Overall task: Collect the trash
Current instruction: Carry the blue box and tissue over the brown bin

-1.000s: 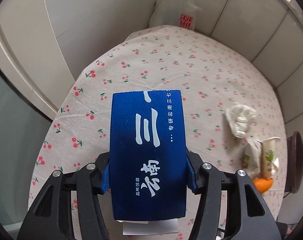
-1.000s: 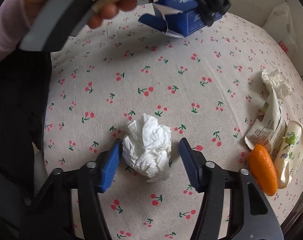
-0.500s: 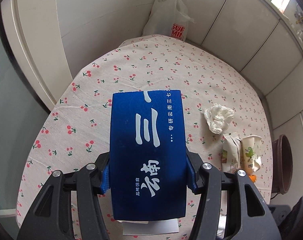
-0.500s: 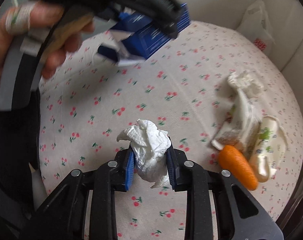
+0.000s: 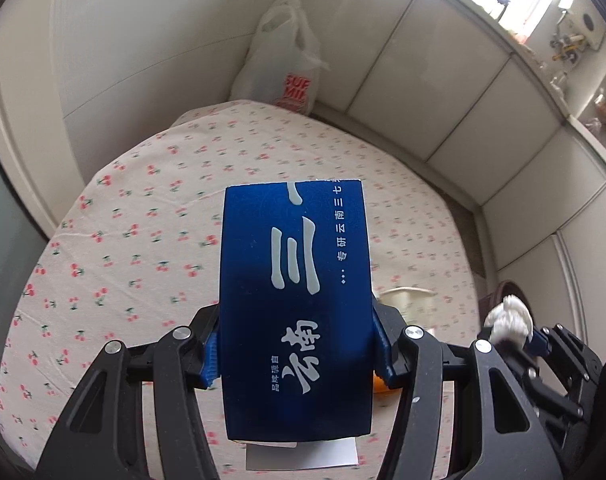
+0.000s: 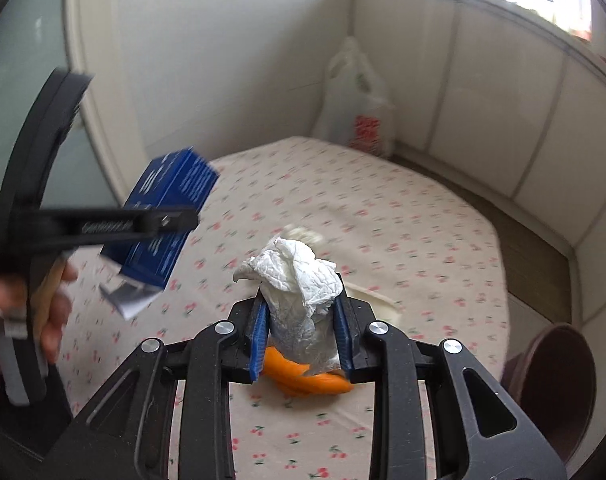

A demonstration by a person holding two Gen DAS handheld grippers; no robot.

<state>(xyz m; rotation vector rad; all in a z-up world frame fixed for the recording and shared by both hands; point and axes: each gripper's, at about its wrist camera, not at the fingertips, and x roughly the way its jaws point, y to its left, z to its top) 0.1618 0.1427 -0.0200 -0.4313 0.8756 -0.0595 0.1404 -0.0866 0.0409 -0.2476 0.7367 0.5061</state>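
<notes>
My left gripper (image 5: 295, 352) is shut on a blue carton with white characters (image 5: 295, 304) and holds it above the cherry-print table (image 5: 143, 216). The carton also shows in the right wrist view (image 6: 167, 216), held up at the left. My right gripper (image 6: 301, 332) is shut on a crumpled white tissue (image 6: 295, 276), lifted off the table. That tissue shows in the left wrist view (image 5: 507, 316) at the right. An orange carrot-like piece (image 6: 303, 376) lies on the table below the right gripper. Another tissue (image 6: 303, 234) and a pale wrapper (image 6: 375, 300) lie just beyond, partly hidden.
A white plastic bag with red print (image 5: 287, 68) stands against the wall behind the table; it also shows in the right wrist view (image 6: 359, 112). A brown round bin (image 6: 551, 384) stands at the table's right side. White panelled walls enclose the table.
My right gripper closed on the tissue and lifted it off the table. Both grippers rose and tilted up, so more of the wall and bag shows. The carton stays gripped.
</notes>
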